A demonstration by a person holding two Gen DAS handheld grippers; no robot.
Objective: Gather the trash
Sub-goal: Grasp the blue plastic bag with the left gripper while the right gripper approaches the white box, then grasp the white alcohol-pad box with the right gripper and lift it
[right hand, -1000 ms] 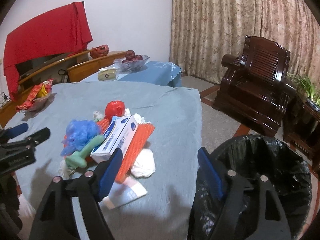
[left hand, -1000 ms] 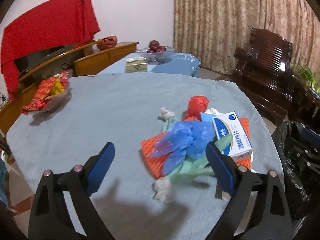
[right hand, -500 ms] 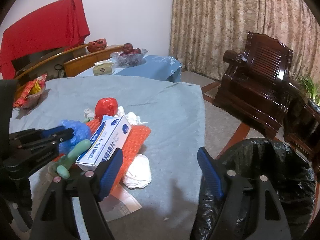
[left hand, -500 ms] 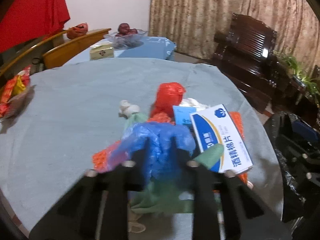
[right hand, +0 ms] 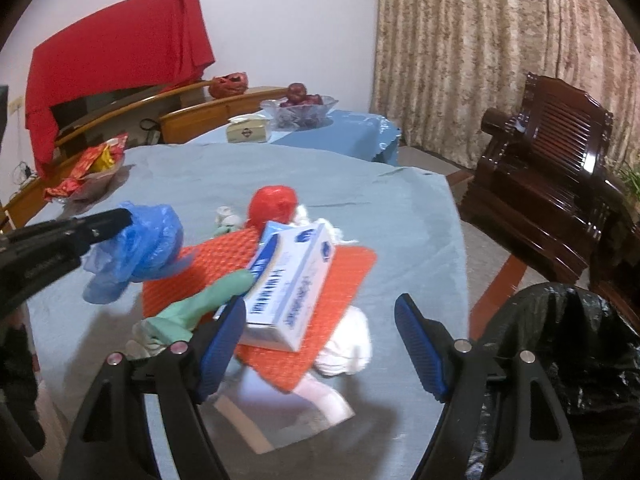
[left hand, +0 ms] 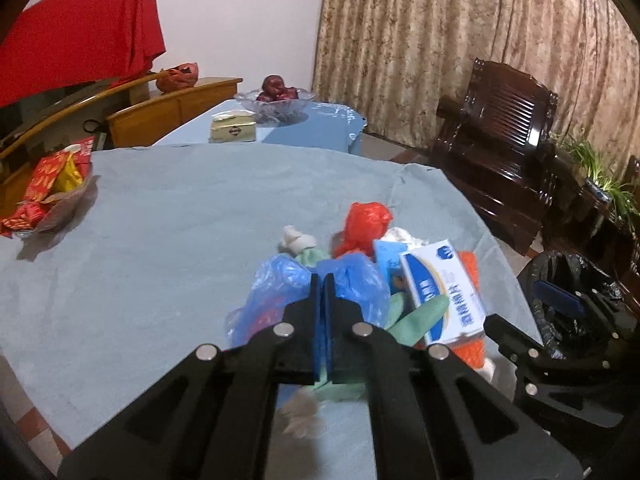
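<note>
Trash lies heaped near the right-hand edge of the counter (right hand: 192, 176), which is draped in a matte grey-blue cloth. The crinkly, translucent blue plastic bag (right hand: 140, 248) is pinched at its top by the left gripper (left hand: 323, 280), whose blue-padded jaws are pressed together on the film; in the right wrist view the bag hangs bunched from the tip, raised off the pile. Under the heap is a flat orange sheet (right hand: 224, 256) with a dimpled, bubble-like texture. A rectangular white-and-blue cardboard box (right hand: 292, 288) lies slanted across it, and a limp, smooth pale green glove (right hand: 200, 304) trails out from beside the box toward the near edge. Behind the box sits a glossy red plastic bag (right hand: 274, 204) gathered into a round ball, with a small knotted white wad (right hand: 228, 216) just beside it. A soft crumpled white tissue (right hand: 348, 348) rests at the near right of the orange sheet, and a flat sheet of white paper (right hand: 280, 412) lies under the near end of the pile. The right gripper (right hand: 320, 344) hovers over the near part of the heap with its ribbed blue jaws spread wide, gripping nothing. To the right, off the counter, stands a bin lined with a wrinkled, shiny black bag (right hand: 560, 352).
</note>
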